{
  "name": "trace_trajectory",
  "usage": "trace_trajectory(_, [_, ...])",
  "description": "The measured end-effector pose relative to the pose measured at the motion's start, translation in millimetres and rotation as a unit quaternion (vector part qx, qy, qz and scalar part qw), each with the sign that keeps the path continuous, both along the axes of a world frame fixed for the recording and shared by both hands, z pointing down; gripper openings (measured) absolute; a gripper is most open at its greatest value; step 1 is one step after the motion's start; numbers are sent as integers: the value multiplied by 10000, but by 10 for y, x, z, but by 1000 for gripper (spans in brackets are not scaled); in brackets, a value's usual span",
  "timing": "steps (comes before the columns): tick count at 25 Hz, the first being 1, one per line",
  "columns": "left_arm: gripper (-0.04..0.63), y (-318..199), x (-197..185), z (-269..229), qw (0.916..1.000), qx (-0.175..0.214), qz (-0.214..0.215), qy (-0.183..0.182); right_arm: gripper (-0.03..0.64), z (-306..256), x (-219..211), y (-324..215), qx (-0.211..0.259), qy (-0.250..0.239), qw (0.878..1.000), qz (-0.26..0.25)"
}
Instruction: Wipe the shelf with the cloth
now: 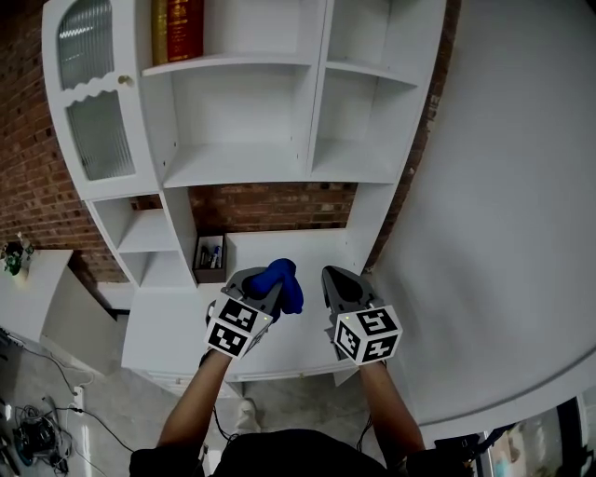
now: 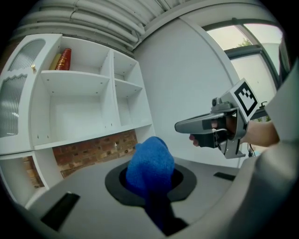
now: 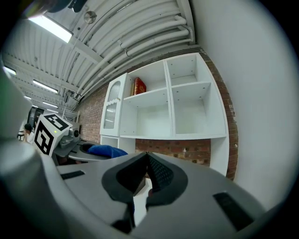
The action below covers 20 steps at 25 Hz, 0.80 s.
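The blue cloth [image 2: 150, 165] sits bunched between the jaws of the left claw [image 1: 268, 287], in the air near the white shelf [image 1: 233, 170] and not touching it. The right claw [image 3: 146, 161], just right of it, is pressed together on nothing. The wipe probably wants the cloth pressed flat on the board, then swept left to right.

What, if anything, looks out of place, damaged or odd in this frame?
Nothing stands out. The white shelf unit stands square with no visible damage, and the red books are upright in a top compartment. The blue cloth is bunched in the left tongs. The right tongs are shut and empty.
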State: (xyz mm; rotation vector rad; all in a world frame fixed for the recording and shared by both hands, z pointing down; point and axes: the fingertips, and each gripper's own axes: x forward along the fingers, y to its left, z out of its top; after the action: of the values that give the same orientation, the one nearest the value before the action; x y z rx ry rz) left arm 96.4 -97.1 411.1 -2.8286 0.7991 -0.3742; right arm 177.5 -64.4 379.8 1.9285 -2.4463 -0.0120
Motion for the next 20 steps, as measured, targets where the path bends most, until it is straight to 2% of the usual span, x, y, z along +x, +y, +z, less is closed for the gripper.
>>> trace_trajectory(4, [54, 165, 78, 0, 9998, -129, -30, 127, 18, 40, 41, 114, -25, 139, 9999, -51])
trace_trajectory(8, [54, 302, 90, -28, 9997, -159, -55, 162, 18, -16, 17, 203, 76, -83, 9997, -223])
trace_trajectory(20, [54, 265, -222, -85, 9993, -97, -249, 260, 18, -53, -208, 192, 148, -90, 9995, -260])
